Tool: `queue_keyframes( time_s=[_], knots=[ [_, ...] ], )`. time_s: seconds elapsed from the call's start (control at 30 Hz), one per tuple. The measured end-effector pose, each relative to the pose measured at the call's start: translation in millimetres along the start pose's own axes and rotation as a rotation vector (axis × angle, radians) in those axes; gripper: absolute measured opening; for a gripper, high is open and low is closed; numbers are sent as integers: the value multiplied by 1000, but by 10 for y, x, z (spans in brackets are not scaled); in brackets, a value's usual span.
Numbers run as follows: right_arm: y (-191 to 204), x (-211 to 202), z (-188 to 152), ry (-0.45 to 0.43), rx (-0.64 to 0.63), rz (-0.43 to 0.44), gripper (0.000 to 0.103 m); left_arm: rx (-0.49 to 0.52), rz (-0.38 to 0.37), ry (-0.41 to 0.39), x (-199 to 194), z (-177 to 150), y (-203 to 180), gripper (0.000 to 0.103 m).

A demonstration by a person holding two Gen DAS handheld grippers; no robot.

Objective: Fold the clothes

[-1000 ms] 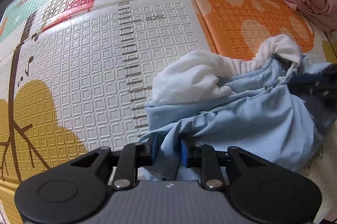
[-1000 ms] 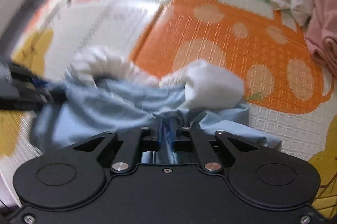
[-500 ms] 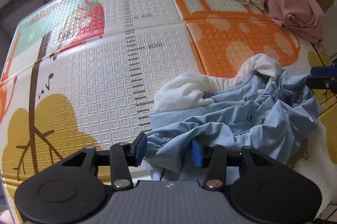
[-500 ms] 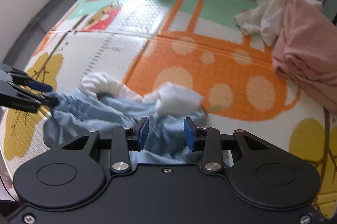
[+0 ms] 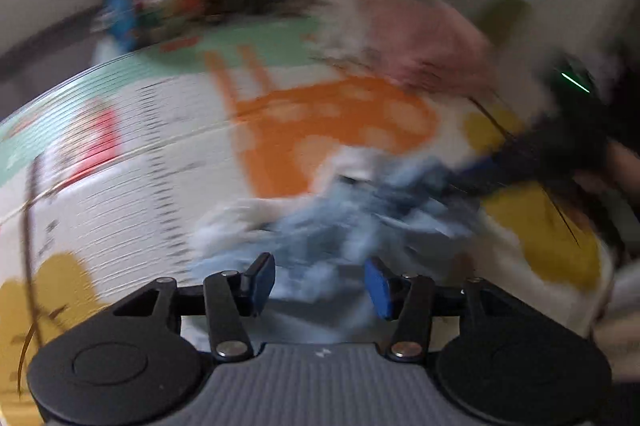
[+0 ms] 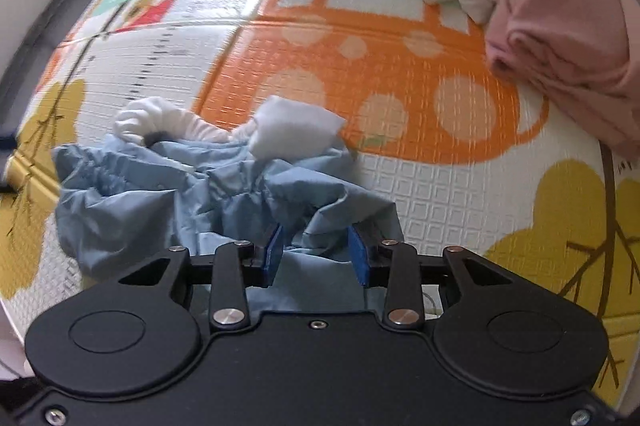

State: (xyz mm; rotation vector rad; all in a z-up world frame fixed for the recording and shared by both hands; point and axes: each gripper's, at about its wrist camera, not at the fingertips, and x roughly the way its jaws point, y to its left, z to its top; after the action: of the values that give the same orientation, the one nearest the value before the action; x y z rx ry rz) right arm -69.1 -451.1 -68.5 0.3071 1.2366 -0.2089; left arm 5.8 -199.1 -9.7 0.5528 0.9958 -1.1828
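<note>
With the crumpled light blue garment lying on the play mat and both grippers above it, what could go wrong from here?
1. The crumpled light blue garment with white cuffs lies bunched, so the right gripper, open over a raised fold, may pinch several layers at once.
2. The left gripper has its jaws opening with no cloth pressed between them, in a blurred view; a grab now may miss the edge.
3. The pink garment lies close and could get dragged along.

The crumpled garment (image 6: 192, 193) is light blue with white cuffs. The play mat (image 6: 460, 185) is embossed white squares printed with an orange shape dotted cream, mustard trees and mint green. The heaped cloth (image 6: 560, 37) is pink.
</note>
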Motion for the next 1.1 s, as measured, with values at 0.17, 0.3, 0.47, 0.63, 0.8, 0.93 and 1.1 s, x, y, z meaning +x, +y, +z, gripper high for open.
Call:
queue_keyframes(
  time_s=[0.17, 0.3, 0.47, 0.63, 0.8, 0.93, 1.1],
  knots=[
    [-29, 178, 32, 46, 62, -17, 30, 108, -32, 51, 272, -74, -402, 53],
    [-15, 279, 29, 76, 93, -10, 16, 62, -28, 80, 554, -100, -415, 53],
    [-12, 295, 21, 70, 116, -20, 8, 13, 48, 124, 798, -96, -271, 50],
    [-45, 234, 49, 60, 130, -15, 4, -43, 74, 185, 1038, -124, -91, 50],
    [-90, 156, 91, 53, 158, -3, 3, -90, 58, 237, 1235, -131, 20, 53],
    [-125, 84, 138, 43, 190, 9, 2, -106, 48, 261, 1279, -118, 60, 54],
    [-174, -19, 209, 31, 227, 24, 2, -116, 39, 280, 1297, -111, 90, 57]
  ],
)
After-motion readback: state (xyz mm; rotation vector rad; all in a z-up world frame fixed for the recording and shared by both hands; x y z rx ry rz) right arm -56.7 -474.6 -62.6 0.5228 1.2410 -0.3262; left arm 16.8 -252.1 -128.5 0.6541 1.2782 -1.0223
